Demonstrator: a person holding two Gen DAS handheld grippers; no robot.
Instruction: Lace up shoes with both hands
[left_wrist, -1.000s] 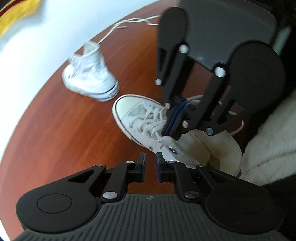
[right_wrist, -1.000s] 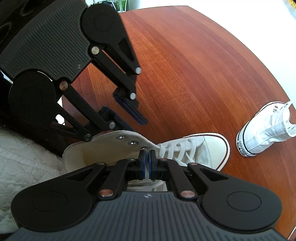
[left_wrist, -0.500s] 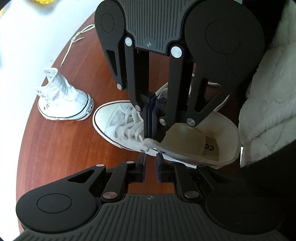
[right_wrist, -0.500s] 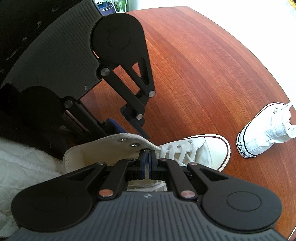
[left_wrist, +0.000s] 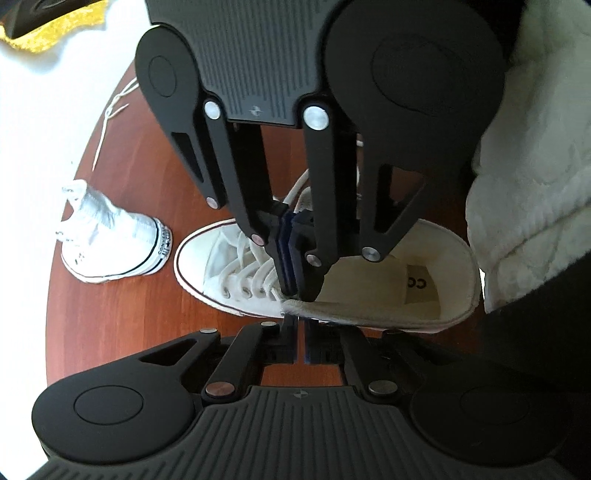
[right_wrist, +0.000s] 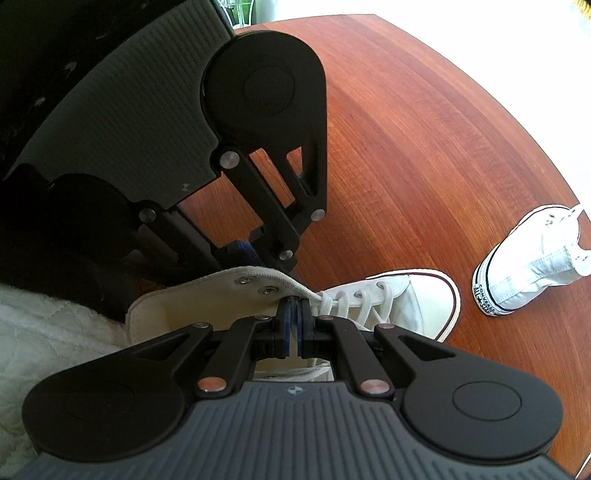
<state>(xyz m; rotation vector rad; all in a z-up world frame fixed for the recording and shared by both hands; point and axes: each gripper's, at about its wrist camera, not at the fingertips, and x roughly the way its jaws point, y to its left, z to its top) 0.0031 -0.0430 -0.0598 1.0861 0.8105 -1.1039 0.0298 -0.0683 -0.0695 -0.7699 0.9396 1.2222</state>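
Note:
A cream high-top sneaker (left_wrist: 369, 291) with white laces (left_wrist: 255, 273) lies on the wooden table, toe to the left; it also shows in the right wrist view (right_wrist: 406, 299). My left gripper (left_wrist: 300, 325) stands just outside the near eyelet edge, its jaws a narrow gap apart and nothing visibly between them. My right gripper (right_wrist: 293, 314) comes from the opposite side and is shut at the top eyelets, pinching the lace end or collar edge; which one is hidden. The right gripper also shows in the left wrist view (left_wrist: 290, 284).
A second white sneaker (left_wrist: 110, 251) stands to the left, also seen in the right wrist view (right_wrist: 532, 262). A loose white lace (left_wrist: 110, 110) lies near the table's far edge. A white fleece sleeve (left_wrist: 535, 184) is beside the shoe's heel. The red-brown table (right_wrist: 424, 147) curves away.
My left gripper has swung in closer to the shoe's near eyelet edge and now faces the right gripper head-on. The right gripper has stayed shut at the top eyelets.

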